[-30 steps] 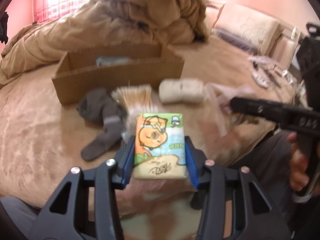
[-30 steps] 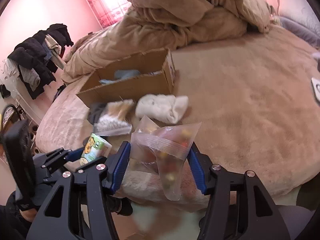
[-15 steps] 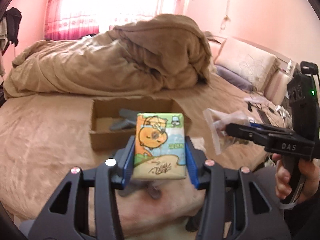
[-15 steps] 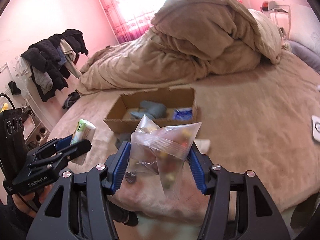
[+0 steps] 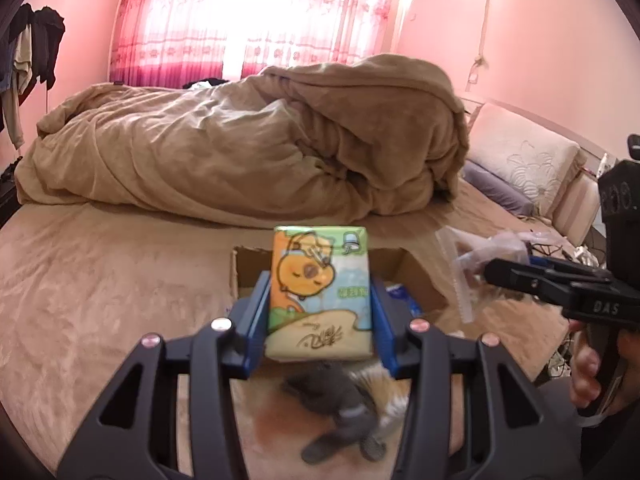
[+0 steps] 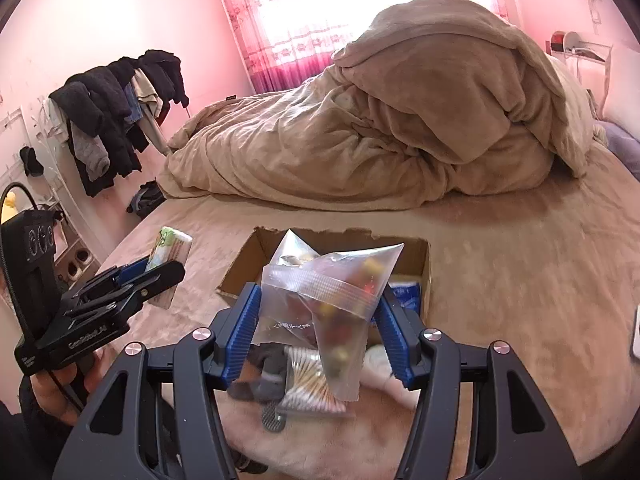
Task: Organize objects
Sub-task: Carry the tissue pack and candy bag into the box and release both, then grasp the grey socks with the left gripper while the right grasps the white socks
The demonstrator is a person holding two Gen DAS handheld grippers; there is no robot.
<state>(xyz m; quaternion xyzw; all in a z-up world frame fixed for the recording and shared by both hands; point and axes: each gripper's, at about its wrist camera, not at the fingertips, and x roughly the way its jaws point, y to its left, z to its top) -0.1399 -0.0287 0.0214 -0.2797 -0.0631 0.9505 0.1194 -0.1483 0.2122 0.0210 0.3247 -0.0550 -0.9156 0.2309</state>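
My left gripper (image 5: 319,312) is shut on a tissue pack (image 5: 320,292) with an orange cartoon print, held above the bed in front of an open cardboard box (image 5: 416,276). My right gripper (image 6: 318,320) is shut on a clear zip bag (image 6: 332,300) of small coloured pieces, held above the near edge of the same box (image 6: 424,264). A grey sock (image 5: 340,412) and a pack of cotton swabs (image 6: 308,384) lie on the bed below the grippers. Each gripper shows in the other view, left (image 6: 160,272) and right (image 5: 496,272).
A heaped tan duvet (image 5: 260,152) fills the bed behind the box. A blue packet (image 6: 406,294) lies inside the box. A white sock (image 6: 380,360) lies near the box front. Pillows (image 5: 524,168) lie at the right; clothes (image 6: 116,112) hang at the left wall.
Both grippers have risen and tilted up with their loads, so the box and the items on the bed now sit lower in view. The grips have not changed.
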